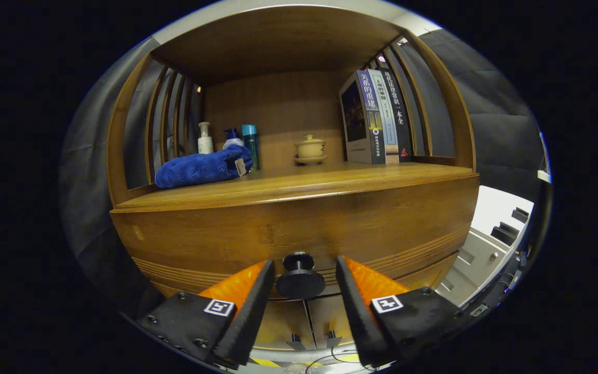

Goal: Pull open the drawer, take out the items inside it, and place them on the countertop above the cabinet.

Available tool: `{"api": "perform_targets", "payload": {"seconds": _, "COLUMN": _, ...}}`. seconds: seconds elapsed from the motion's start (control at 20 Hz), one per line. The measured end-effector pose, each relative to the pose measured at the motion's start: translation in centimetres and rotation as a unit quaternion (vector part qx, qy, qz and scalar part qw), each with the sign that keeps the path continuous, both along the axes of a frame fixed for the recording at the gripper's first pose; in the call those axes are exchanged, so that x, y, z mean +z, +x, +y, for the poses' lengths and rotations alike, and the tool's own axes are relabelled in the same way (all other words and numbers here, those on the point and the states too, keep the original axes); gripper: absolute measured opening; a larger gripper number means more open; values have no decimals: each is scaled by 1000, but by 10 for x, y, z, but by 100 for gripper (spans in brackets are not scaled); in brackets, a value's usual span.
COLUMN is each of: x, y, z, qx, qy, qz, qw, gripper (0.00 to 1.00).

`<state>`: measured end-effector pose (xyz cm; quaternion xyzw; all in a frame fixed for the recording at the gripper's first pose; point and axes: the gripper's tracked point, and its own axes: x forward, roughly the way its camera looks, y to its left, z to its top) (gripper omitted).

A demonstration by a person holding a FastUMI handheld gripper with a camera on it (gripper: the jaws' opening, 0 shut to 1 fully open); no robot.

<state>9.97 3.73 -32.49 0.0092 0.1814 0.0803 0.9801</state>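
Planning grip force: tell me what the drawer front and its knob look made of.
Drawer front: wood, likely varnished, with visible grain and a soft sheen. Knob: matte black, plastic or painted metal; can't tell. It sits between the open gripper's fingers, untouched.

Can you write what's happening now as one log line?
stage: reaching | gripper: open, fingers either side of round black drawer knob | wooden drawer: closed

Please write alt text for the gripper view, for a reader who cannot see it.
The open gripper has its fingers on either side of the black drawer knob, not touching it; the wooden drawer is closed. On the countertop above are a blue towel, bottles, a lidded teacup and books.
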Motion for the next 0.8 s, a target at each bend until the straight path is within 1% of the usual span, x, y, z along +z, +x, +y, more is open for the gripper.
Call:
{"api": "perform_targets", "payload": {"seconds": 0.1, "x": -3, "y": -1, "z": 3, "qx": 7, "qy": 20, "qz": 4, "qw": 1000, "gripper": 67}}
{"api": "perform_targets", "payload": {"seconds": 0.25, "x": -3, "y": 1, "z": 3, "qx": 11, "qy": 19, "qz": 16, "qw": 1000, "gripper": 54}}
{"api": "perform_targets", "payload": {"seconds": 0.4, "x": -5, "y": -1, "z": 1, "qx": 19, "qy": 3, "qz": 28, "qw": 999, "gripper": 48}}
{"api": "perform_targets", "payload": {"seconds": 0.45, "x": -5, "y": -4, "z": 1, "qx": 16, "qy": 10, "qz": 33, "qw": 999, "gripper": 47}}
{"api": "perform_targets", "payload": {"seconds": 0.5, "x": -7, "y": -2, "z": 1, "qx": 13, "qy": 15, "qz": 41, "qw": 999, "gripper": 42}}
{"api": "perform_targets", "payload": {"seconds": 0.65, "x": -7, "y": -7, "z": 1, "qx": 6, "qy": 6, "qz": 49, "qw": 999, "gripper": 42}}
{"api": "perform_targets", "payload": {"seconds": 0.8, "x": -3, "y": -27, "z": -6, "qx": 5, "qy": -7, "qz": 44, "qw": 999, "gripper": 42}}
